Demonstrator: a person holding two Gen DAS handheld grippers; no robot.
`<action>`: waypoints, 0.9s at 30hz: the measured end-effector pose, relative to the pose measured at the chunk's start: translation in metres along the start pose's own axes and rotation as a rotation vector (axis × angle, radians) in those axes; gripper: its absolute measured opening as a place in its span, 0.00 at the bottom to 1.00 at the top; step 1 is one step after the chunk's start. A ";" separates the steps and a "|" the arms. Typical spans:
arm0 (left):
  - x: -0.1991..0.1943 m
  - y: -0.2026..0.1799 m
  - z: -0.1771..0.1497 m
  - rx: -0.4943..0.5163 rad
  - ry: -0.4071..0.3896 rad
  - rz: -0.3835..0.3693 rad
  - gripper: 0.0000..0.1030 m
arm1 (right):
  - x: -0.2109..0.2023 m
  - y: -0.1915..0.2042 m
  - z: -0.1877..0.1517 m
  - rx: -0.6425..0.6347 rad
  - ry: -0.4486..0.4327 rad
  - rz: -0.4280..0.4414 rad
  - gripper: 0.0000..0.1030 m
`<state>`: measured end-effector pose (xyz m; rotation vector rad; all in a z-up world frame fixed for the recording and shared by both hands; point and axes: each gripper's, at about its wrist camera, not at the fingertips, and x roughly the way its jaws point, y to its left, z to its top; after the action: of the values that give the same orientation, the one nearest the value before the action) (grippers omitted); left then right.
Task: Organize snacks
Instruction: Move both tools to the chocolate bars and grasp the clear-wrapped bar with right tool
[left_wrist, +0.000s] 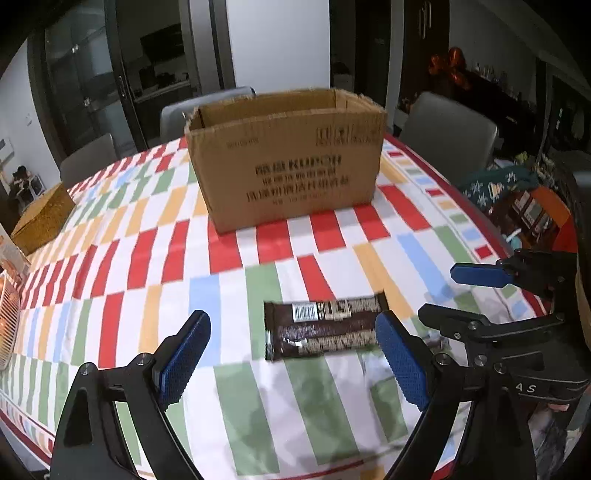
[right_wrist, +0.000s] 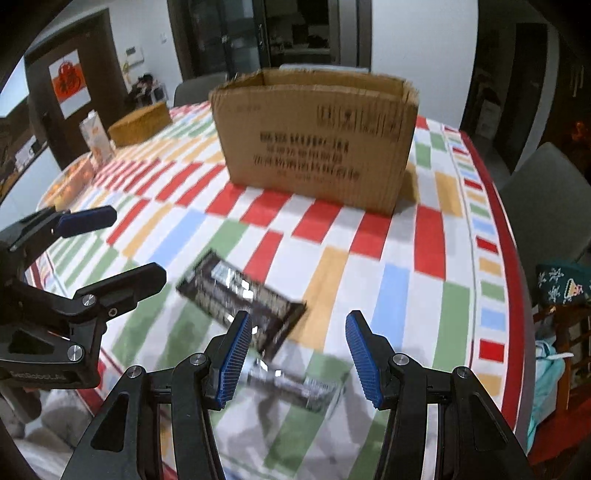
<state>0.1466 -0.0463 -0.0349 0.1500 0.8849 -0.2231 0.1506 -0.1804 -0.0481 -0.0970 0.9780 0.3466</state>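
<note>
I have both claws angled down over the worktop (left_wrist: 147, 258), which wears a cloth of red, green, yellow and blue blocks on white. My left claw (left_wrist: 291, 360) stands wide apart with nothing gripped; a dark brown snack bar (left_wrist: 325, 326) lies flat on the cloth between its blue pads (left_wrist: 183, 363), its right end just beside the right pad, though I cannot tell whether they touch. In the right wrist view the same snack bar (right_wrist: 240, 291) lies slantwise, blurred, near the worktop's near edge.

My right claw (right_wrist: 297, 352) is partly spread and holds nothing. A second wrapper (right_wrist: 295, 384) lies on the cloth below it, between its pads, too blurred for me to read; the pads do not press on it. The corner of the dark bar sits just beside this claw's left pad (right_wrist: 234, 363).

An open cardboard box (left_wrist: 286, 157) stands upright toward the far edge of the worktop, well apart from the bars, printed side facing me. I cannot see into it. From the right wrist the box (right_wrist: 317, 140) sits in the same place, far centre.

A woven basket (left_wrist: 44, 221) rests at the far left corner of the worktop. Grey chairs (left_wrist: 447, 133) stand behind the far edge.
</note>
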 end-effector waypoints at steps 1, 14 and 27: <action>0.002 -0.001 -0.003 -0.001 0.011 -0.007 0.89 | 0.002 0.001 -0.004 -0.009 0.016 0.003 0.52; 0.025 -0.012 -0.032 0.041 0.116 -0.004 0.89 | 0.029 0.026 -0.027 -0.251 0.207 0.000 0.52; 0.044 -0.010 -0.035 0.051 0.184 -0.031 0.89 | 0.062 0.030 -0.022 -0.350 0.315 0.056 0.51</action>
<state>0.1449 -0.0536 -0.0909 0.2065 1.0654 -0.2640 0.1550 -0.1424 -0.1089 -0.4536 1.2252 0.5641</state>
